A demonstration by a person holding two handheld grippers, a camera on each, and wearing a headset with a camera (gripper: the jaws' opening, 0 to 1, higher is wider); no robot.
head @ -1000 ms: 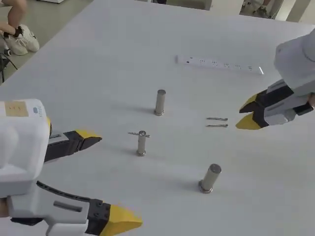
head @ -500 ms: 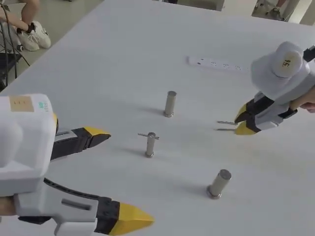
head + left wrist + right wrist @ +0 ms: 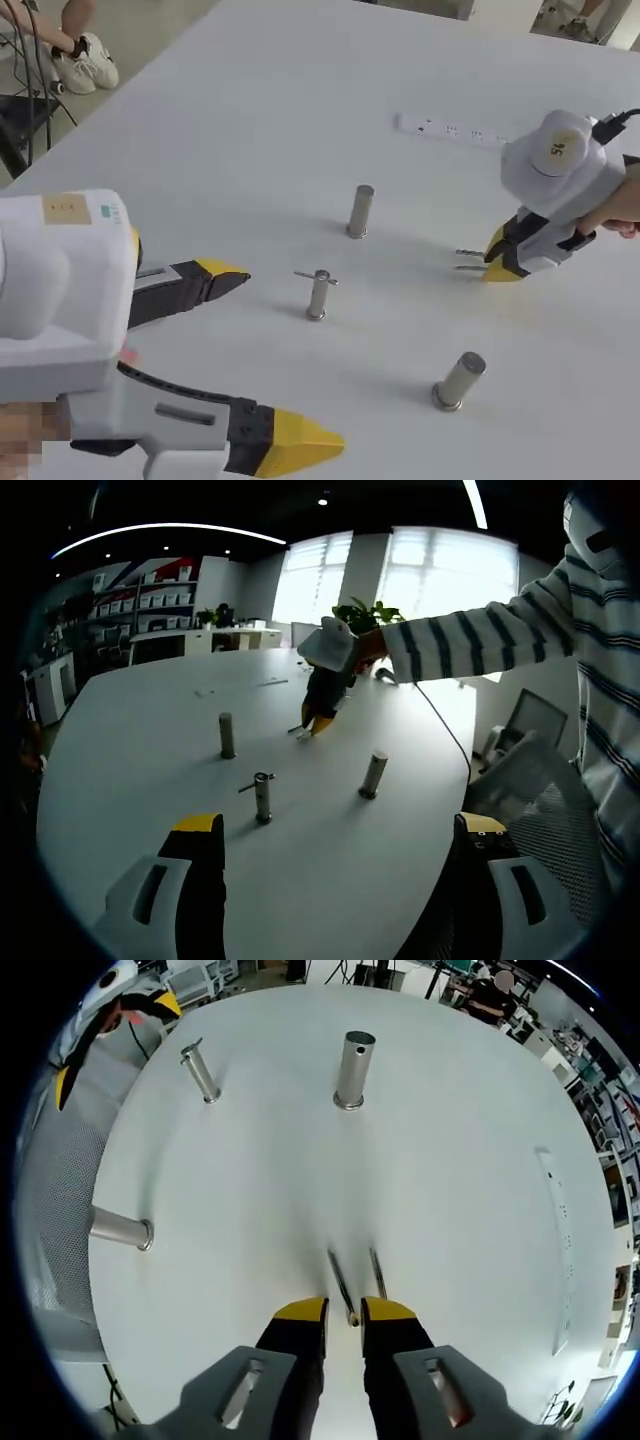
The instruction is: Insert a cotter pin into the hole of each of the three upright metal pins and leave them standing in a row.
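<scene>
Right hand-held gripper (image 3: pixel 345 1312), bottom centre of its own view: jaws narrow, straddling the near end of one of two cotter pins (image 3: pixel 341 1278); whether they touch it cannot be told. Both lie flat on the worktop (image 3: pixel 470 1160), side by side, long axes running straight ahead in line with the jaws. Farther up stand three upright pins (image 3: pixel 352 1068); the upper-left pin (image 3: pixel 200 1072) carries a cotter pin. Left hand-held gripper (image 3: pixel 290 358), jaws wide, is well apart from the loose pair.

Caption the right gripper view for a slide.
Right gripper, jaws slightly apart, straddles one of two cotter pins on the white table; three metal pins stand beyond.
</scene>
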